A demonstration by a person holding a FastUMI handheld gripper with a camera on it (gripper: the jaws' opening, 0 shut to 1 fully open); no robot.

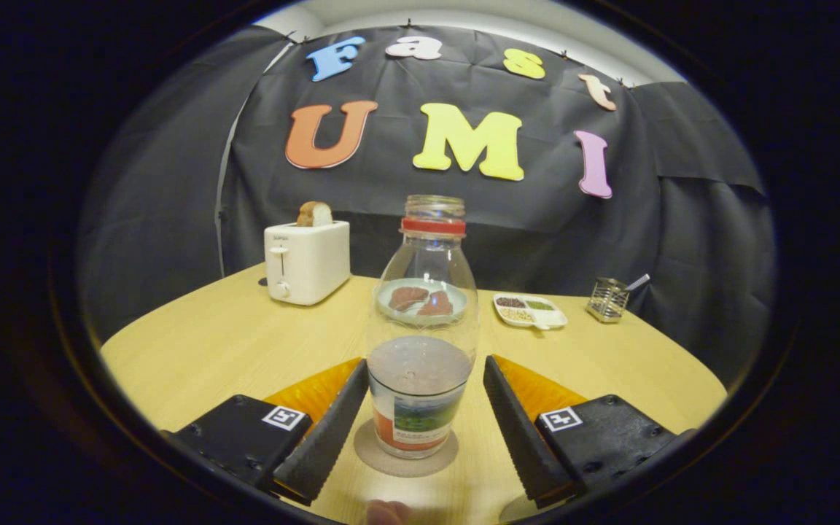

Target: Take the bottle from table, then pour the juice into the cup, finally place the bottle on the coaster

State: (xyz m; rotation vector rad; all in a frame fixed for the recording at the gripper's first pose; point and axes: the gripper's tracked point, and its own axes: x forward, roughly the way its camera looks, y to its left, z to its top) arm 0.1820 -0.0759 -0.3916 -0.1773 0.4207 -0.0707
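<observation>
Looking along my gripper (424,419), I see its fingers spread wide, clear of the bottle (421,328), which stands upright on the coaster (405,448) between them. Risk, as I judge it: withdrawing crooked clips the glass and tips the remaining juice.

One fisheye view is taken from the gripper (420,430), low over the table (208,350), faced forward along both open fingers toward the booth wall; the bottle (422,328) is seen close between them.

Clear glossy glass bottle (422,321) with paper label, matt pale wood-grain bench (230,343), smooth white plastic toaster (307,261), wire-mesh metal holder (607,299)
</observation>
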